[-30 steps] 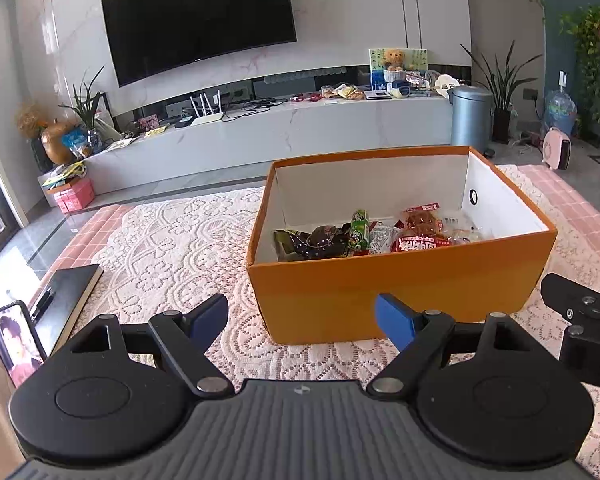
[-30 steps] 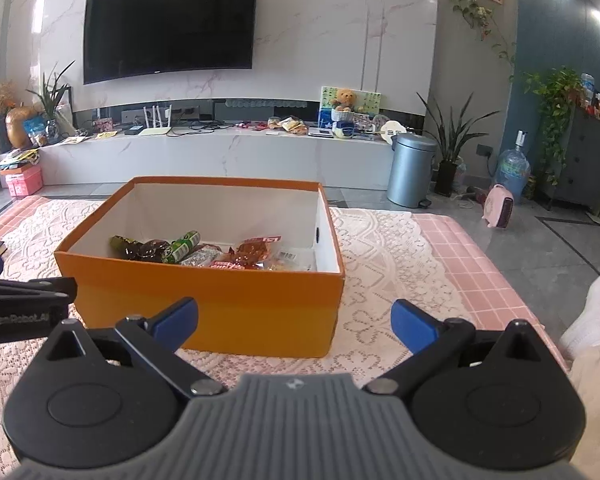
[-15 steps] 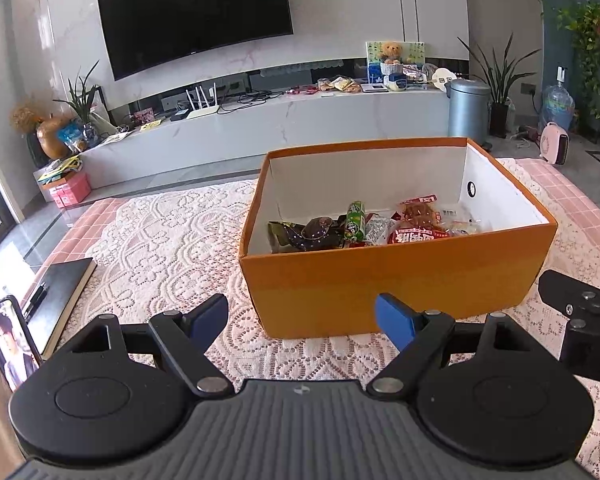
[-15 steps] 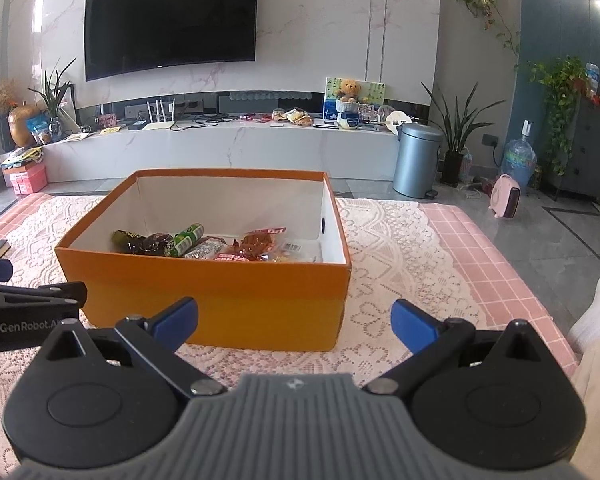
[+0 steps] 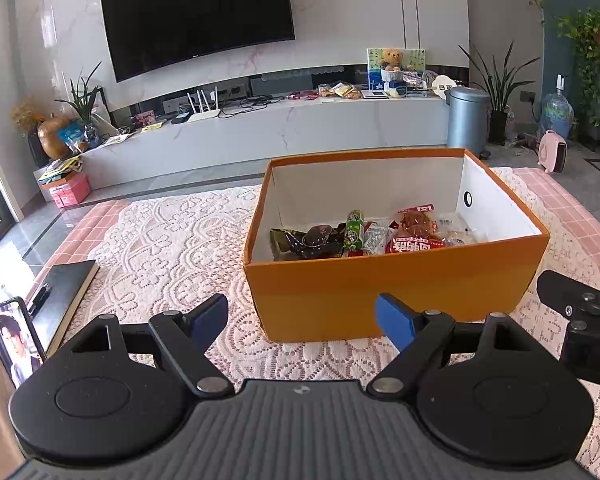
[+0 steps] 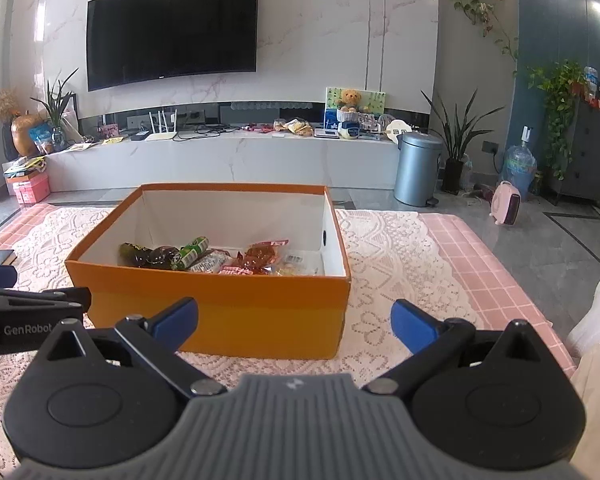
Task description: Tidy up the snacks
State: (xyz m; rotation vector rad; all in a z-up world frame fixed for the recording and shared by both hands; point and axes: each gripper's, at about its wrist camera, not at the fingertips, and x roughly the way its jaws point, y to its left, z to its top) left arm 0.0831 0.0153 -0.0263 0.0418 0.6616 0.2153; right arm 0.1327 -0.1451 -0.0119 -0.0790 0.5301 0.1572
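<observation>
Kept L gripper (image 5: pixel 302 316) & R gripper (image 6: pixel 294 320) spread, empty; snacks (image 5: pixel 364 236) piled in box (image 5: pixel 396 280) at 12, so prob done.

Orange box (image 5: pixel 396 280) nearer both claws.

Ahead of you the box (image 5: pixel 396 280) sits on the lace cloth (image 5: pixel 172 248) that covers the counter (image 6: pixel 480 272). The snacks (image 5: pixel 364 236) lie in a row inside it, along its near wall. Your left claw (image 5: pixel 302 318) hangs before the box's near-left corner; your right claw (image 6: pixel 294 322) hangs before its near wall. A book (image 5: pixel 66 292) lies on the counter to the left of the box, well apart from it, with a phone (image 5: pixel 14 340) propped nearer you. Behind the box, the TV (image 6: pixel 172 28) hangs above a long shelf (image 6: pixel 228 156).
</observation>
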